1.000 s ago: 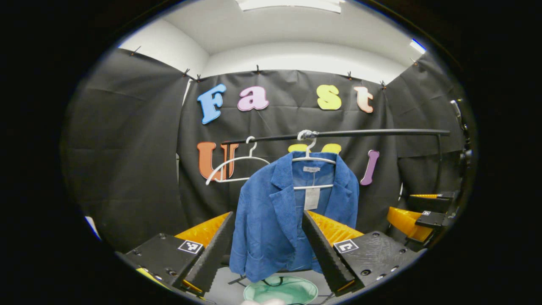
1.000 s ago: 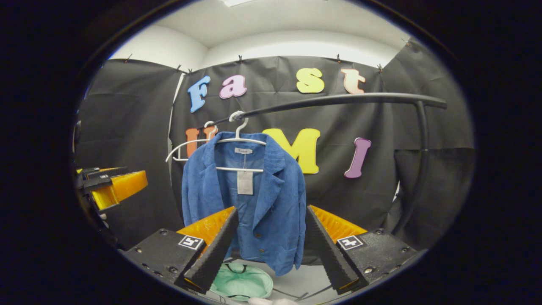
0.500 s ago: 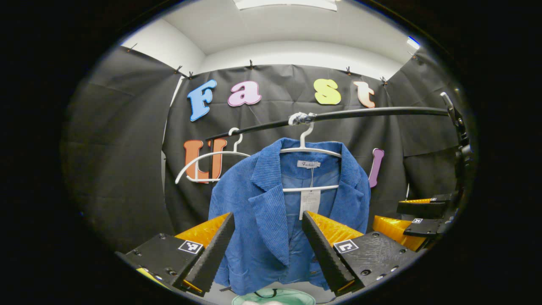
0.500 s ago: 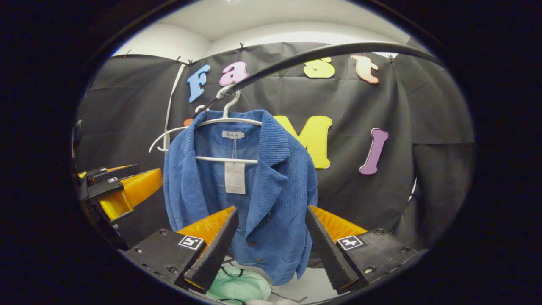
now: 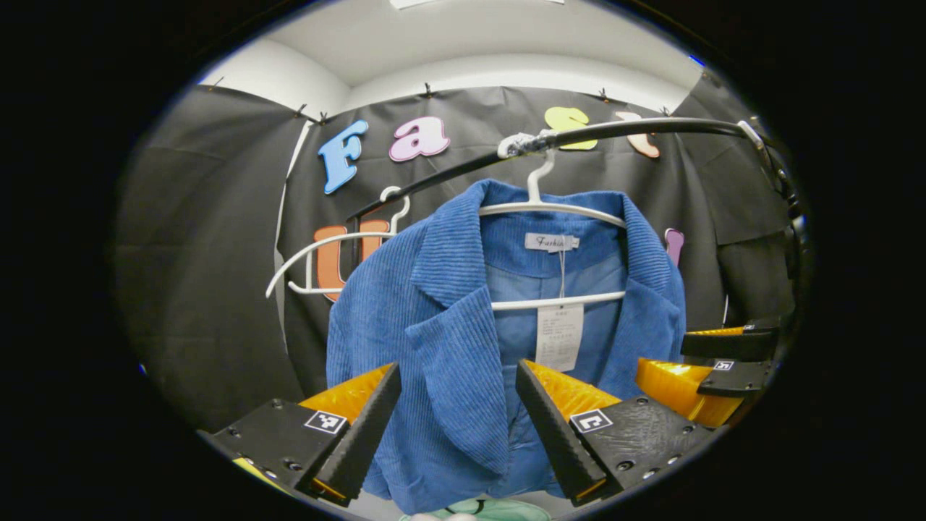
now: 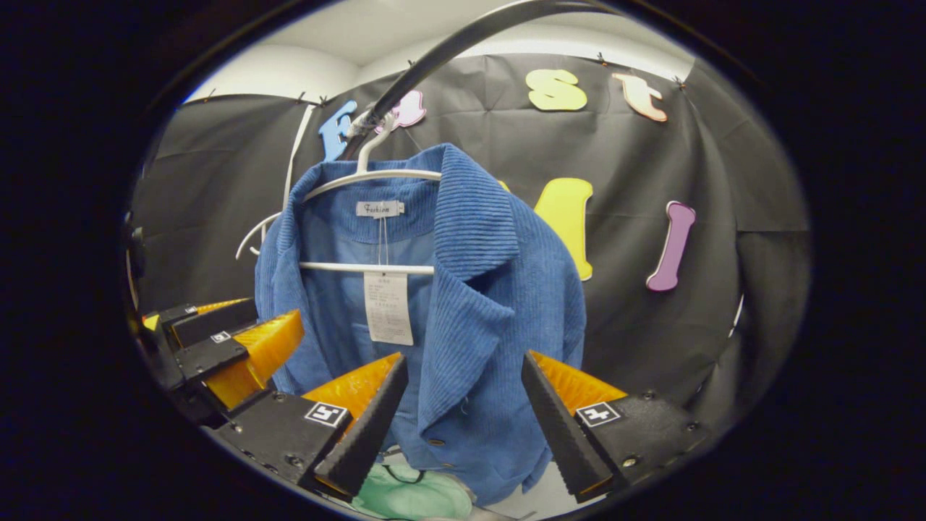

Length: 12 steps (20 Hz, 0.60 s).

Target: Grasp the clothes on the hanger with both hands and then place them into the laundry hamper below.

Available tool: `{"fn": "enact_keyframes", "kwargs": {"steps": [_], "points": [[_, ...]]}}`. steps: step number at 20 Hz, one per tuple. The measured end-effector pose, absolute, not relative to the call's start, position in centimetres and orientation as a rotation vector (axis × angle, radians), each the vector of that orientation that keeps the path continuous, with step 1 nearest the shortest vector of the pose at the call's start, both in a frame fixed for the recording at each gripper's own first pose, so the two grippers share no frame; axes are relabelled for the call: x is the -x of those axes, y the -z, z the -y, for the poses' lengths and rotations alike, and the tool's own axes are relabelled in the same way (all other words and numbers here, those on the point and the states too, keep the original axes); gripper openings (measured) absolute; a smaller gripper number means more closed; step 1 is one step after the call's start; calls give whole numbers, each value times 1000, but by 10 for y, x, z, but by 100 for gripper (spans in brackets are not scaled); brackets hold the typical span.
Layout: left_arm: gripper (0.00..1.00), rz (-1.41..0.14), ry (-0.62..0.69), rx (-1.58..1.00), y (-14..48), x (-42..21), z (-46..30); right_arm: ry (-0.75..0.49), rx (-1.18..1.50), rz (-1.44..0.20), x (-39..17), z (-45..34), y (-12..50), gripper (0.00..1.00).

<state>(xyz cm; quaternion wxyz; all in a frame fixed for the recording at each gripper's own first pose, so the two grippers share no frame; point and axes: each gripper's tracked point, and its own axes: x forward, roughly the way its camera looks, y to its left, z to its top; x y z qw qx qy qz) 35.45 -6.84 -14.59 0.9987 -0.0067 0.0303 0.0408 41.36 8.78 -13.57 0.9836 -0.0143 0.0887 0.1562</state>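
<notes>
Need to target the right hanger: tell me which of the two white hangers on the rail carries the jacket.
The nearer hanger, at the taped spot on the rail, carries the blue jacket. The other hanger, behind it and to its left, hangs bare.

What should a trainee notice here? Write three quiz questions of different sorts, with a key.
1. True or false: the left tongs are shut on the jacket.
2. The jacket's hanger hooks onto which: A) the black rail, B) the hamper, C) the empty hanger?
3. Fill in: the paper tag hangs from the jacket's ____.

Key
1. False: both the left and the right tongs are open, the jacket's front showing between the fingers.
2. A.
3. Collar, under the neck label.
</notes>
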Motion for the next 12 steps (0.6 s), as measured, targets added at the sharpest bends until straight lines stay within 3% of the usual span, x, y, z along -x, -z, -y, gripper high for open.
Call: {"fn": "enact_keyframes", "kwargs": {"steps": [1,4,6,7,8,10,11,12], "points": [[96,-71,-90,10,150,-360,66,-321,28,-184,-419,-92,138,100],[97,-103,-100,-8,164,-371,67,-329,26,-218,-432,-98,149,98],[96,-114,-106,-11,171,-378,67,-325,23,-233,-440,-98,154,87],[97,-118,-112,-11,173,-380,67,-325,26,-245,-442,-97,156,75],[97,-120,-117,-8,174,-383,66,-329,25,-252,-443,-97,158,71],[73,-126,-133,-1,178,-386,64,-325,17,-265,-447,-93,162,59],[62,-143,-143,-3,181,-386,61,-327,8,-276,-448,-91,164,45],[50,-158,-143,-3,183,-386,59,-335,-2,-280,-448,-90,163,39]]}}
